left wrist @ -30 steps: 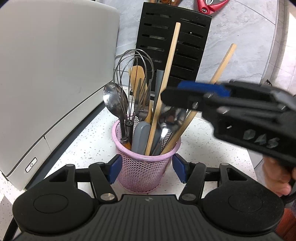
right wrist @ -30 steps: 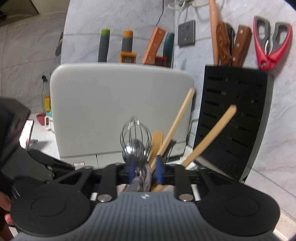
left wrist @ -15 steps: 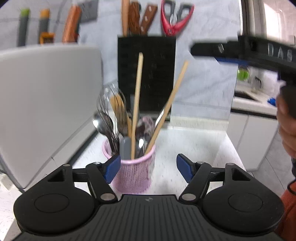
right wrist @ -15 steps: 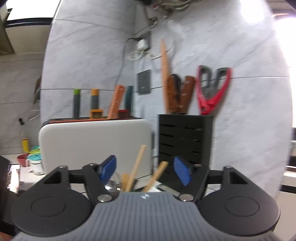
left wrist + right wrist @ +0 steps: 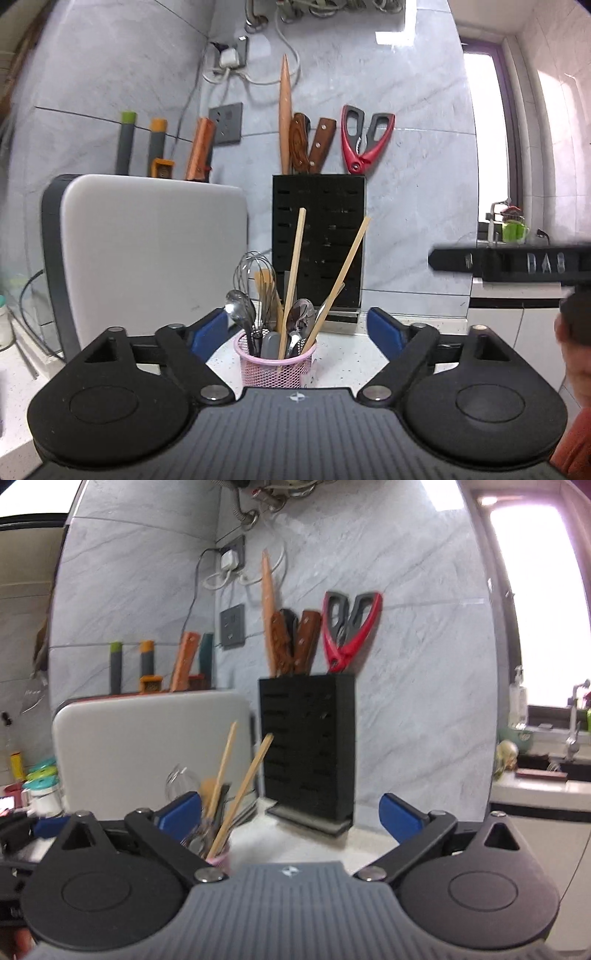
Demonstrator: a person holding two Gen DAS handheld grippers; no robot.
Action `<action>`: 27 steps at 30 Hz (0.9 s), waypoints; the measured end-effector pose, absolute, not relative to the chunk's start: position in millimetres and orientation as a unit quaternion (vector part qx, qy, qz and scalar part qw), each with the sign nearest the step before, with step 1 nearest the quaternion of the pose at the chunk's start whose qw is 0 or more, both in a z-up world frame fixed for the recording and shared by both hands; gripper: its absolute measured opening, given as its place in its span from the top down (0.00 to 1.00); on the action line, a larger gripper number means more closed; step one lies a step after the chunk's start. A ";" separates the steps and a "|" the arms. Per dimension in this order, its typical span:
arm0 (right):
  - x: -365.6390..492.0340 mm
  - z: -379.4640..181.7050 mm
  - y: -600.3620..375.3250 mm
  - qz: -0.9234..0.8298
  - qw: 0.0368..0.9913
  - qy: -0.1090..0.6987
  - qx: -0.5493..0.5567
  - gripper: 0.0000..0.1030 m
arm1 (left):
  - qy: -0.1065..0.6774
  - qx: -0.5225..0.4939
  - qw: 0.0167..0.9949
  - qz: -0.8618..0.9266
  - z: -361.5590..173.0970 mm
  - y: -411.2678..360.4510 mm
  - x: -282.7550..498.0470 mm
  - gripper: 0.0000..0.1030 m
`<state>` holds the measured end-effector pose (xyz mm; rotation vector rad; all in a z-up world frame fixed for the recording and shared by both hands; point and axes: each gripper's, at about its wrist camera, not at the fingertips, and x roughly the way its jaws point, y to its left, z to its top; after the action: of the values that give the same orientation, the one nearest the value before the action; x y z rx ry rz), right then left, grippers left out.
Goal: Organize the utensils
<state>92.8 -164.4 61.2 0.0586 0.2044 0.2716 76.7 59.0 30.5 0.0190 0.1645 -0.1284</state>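
A pink mesh cup [image 5: 275, 365] stands on the speckled counter. It holds a wire whisk [image 5: 253, 271], spoons, a wooden spatula and two long wooden chopsticks [image 5: 293, 273]. My left gripper [image 5: 295, 334] is drawn back from the cup; its jaws are opening wide and its blue pads touch nothing. My right gripper [image 5: 291, 814] is also opening, with nothing between its pads. In the right wrist view the cup [image 5: 219, 856] sits low and left, just past the left pad. One of the right gripper's fingers [image 5: 480, 260] shows at the right edge of the left wrist view.
A black knife block [image 5: 318, 247] with knives, a rolling pin and red scissors [image 5: 365, 136] stands behind the cup against the marble wall. A large grey-white appliance [image 5: 147, 258] fills the left. A sink and tap [image 5: 572, 716] lie far right, jars [image 5: 40, 786] far left.
Both grippers have pulled back from the cup and tilted up to level. The left let go of the cup's sides; the right opened off the utensil handles. Both now stand wide.
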 end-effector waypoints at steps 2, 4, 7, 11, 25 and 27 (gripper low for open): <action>87.2 53.1 -165.4 0.138 0.983 0.118 0.030 0.03 | 0.079 0.012 0.996 -0.051 29.6 56.4 69.0 0.00; 81.1 44.5 -166.6 0.139 0.980 0.135 0.037 0.03 | 0.072 0.006 0.997 -0.035 26.7 55.4 61.1 0.00; 72.9 32.6 -166.5 0.130 0.979 0.154 0.039 0.03 | 0.092 -0.007 0.995 -0.025 17.8 54.2 56.0 0.00; 70.1 17.0 -163.5 0.100 0.978 0.183 0.026 0.03 | 0.144 0.004 0.990 -0.014 5.2 49.1 63.6 0.00; 84.1 -1.9 -176.3 0.086 0.960 0.261 0.057 0.03 | 0.232 0.001 0.973 0.014 -9.5 50.9 85.4 0.00; 84.6 -2.7 -175.7 0.086 0.959 0.263 0.056 0.03 | 0.235 0.003 0.972 0.014 -10.7 49.6 85.8 0.00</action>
<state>84.6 -175.7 -2.7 0.1134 0.5335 0.1735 85.8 49.6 -10.7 0.0061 0.4742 0.0278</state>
